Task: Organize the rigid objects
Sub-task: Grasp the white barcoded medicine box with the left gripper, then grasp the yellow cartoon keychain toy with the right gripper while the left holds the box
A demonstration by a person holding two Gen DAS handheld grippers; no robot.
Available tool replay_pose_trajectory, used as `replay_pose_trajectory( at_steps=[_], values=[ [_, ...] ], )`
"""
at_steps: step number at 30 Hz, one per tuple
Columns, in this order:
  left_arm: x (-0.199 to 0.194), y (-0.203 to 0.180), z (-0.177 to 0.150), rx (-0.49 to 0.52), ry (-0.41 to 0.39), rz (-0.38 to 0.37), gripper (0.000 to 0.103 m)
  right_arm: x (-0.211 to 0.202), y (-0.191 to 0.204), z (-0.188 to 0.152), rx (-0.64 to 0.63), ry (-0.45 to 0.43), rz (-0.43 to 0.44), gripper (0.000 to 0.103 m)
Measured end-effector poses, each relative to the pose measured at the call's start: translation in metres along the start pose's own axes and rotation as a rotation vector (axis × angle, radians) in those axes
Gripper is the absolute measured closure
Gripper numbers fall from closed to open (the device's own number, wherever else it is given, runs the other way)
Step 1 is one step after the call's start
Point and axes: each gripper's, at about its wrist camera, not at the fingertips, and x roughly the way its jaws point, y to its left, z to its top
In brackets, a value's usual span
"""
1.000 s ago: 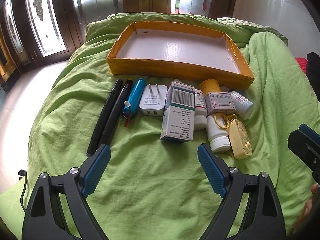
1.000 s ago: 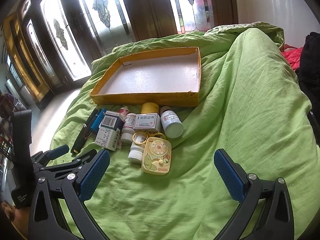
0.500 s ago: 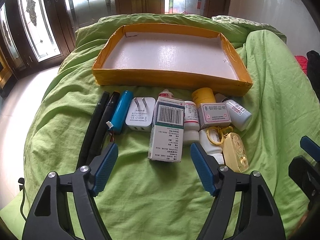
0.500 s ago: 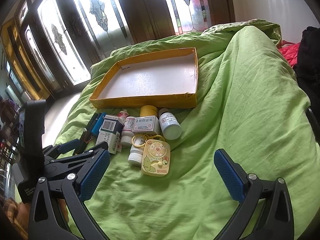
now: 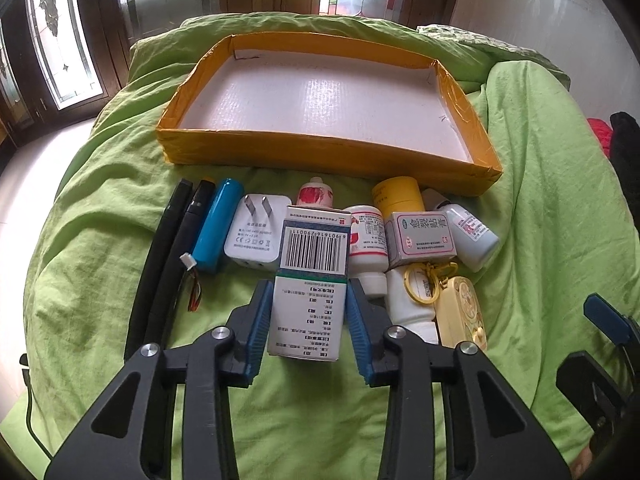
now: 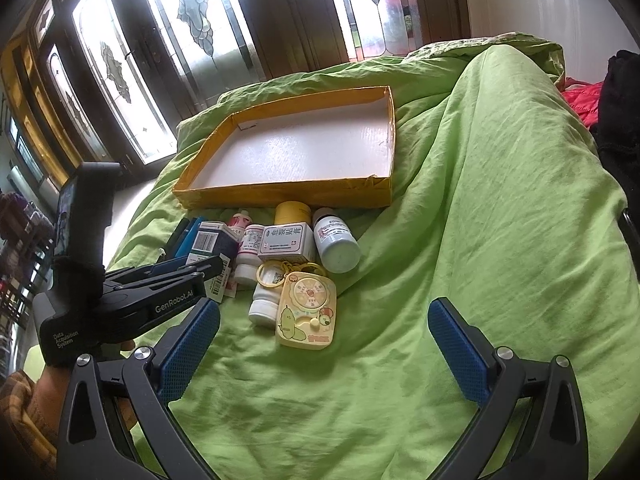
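Observation:
A white and green medicine box (image 5: 308, 280) with a barcode lies in the row of small items on the green bedcover. My left gripper (image 5: 308, 292) is closing on it, its blue pads (image 5: 258, 320) against the box's two long sides. The right wrist view shows the same box (image 6: 208, 240) and the left gripper (image 6: 200, 268) from the side. An orange tray (image 5: 320, 152) with a white floor sits behind the row, with nothing in it. My right gripper (image 6: 325, 304) hangs open over bare bedcover, nothing between its fingers.
Left of the box lie two black pens (image 5: 160, 264), a blue battery cell (image 5: 216, 232) and a white plug charger (image 5: 256, 236). To its right are white bottles (image 5: 366, 236), a yellow-capped jar (image 5: 396, 196), a small pink-edged carton (image 5: 424, 240) and a yellow keyring toy (image 5: 460, 312).
My left gripper moved forward over the row and its jaws narrowed from wide open onto the barcode box. The right gripper stayed put and open.

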Motion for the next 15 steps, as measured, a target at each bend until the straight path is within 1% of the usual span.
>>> replay_pose_trajectory(
  at_steps=[3,5,7,8,10,12,13,15],
  values=[
    [-0.018,0.008,-0.014,0.002,-0.007,-0.007,0.069,0.0,-0.001,0.0,0.004,0.013,0.031,0.003],
    [-0.026,0.018,-0.031,-0.012,-0.004,-0.012,0.069,0.002,0.0,0.0,0.002,0.025,0.047,0.01],
    [-0.023,0.028,-0.044,-0.057,0.031,-0.02,0.069,0.007,0.0,0.002,0.0,0.053,0.047,0.015],
    [-0.022,0.032,-0.045,-0.079,0.039,-0.028,0.069,0.01,0.001,0.003,0.0,0.068,0.042,0.019],
    [-0.024,0.032,-0.042,-0.085,0.014,-0.026,0.069,0.015,0.002,0.009,-0.001,0.097,0.047,0.025],
    [-0.022,0.027,-0.042,-0.065,0.01,-0.024,0.069,0.024,0.0,0.018,0.01,0.161,0.067,0.034],
    [-0.019,0.025,-0.043,-0.05,0.017,-0.017,0.069,0.029,-0.002,0.022,0.022,0.196,0.08,0.044],
    [-0.015,0.02,-0.044,-0.031,0.032,-0.013,0.069,0.038,-0.006,0.03,0.043,0.241,0.101,0.046]
  ],
)
